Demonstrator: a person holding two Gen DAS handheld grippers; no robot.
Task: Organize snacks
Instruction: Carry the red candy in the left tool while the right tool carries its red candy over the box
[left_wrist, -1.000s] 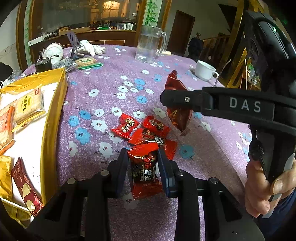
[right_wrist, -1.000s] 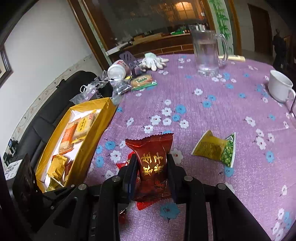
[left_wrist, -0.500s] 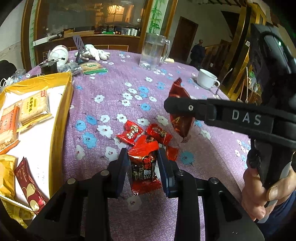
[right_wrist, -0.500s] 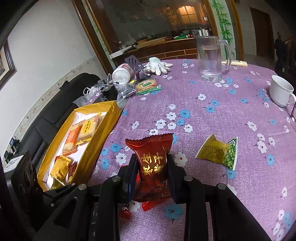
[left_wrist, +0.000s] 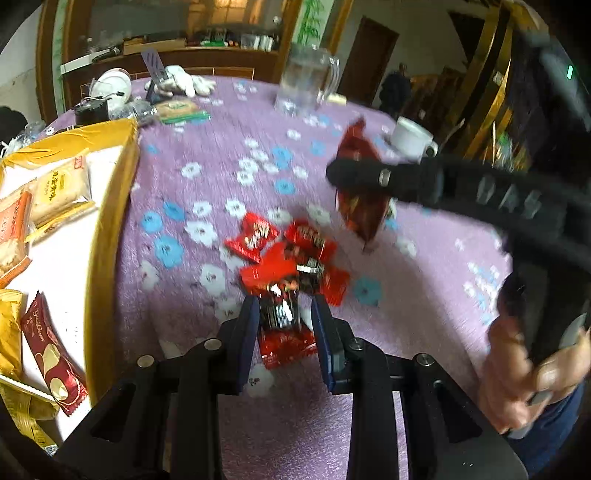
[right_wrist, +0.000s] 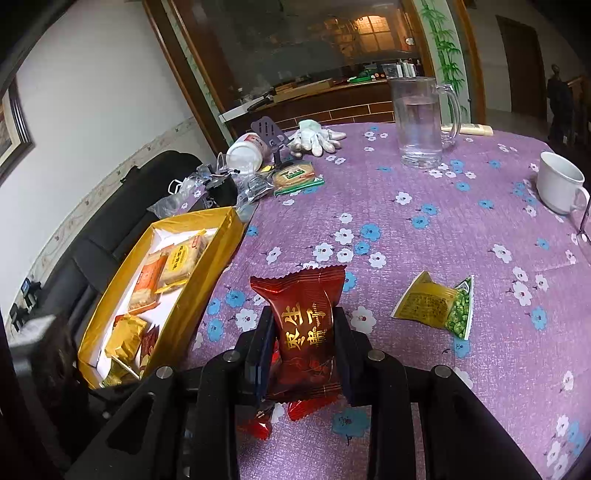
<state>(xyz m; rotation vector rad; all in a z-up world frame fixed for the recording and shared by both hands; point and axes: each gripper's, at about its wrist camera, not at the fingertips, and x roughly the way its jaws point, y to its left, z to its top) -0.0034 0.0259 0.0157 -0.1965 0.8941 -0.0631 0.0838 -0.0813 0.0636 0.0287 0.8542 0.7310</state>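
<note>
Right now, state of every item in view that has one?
Left gripper: shut on a red candy.
Right gripper: shut on a dark red packet, held upright.
Yellow box: open, snacks inside.
Green pea bag: lying flat on the cloth.
Glass mug: upright, part full.
White cup: upright.
White jar: on its side.

tablecloth (right_wrist: 424, 229): matt purple cloth, rough weave
snack wrappers (left_wrist: 255, 238): glossy red foil
pitcher (right_wrist: 421, 122): clear smooth glass
cup (right_wrist: 557, 182): glossy white ceramic
box (right_wrist: 199, 291): shiny yellow card
</note>
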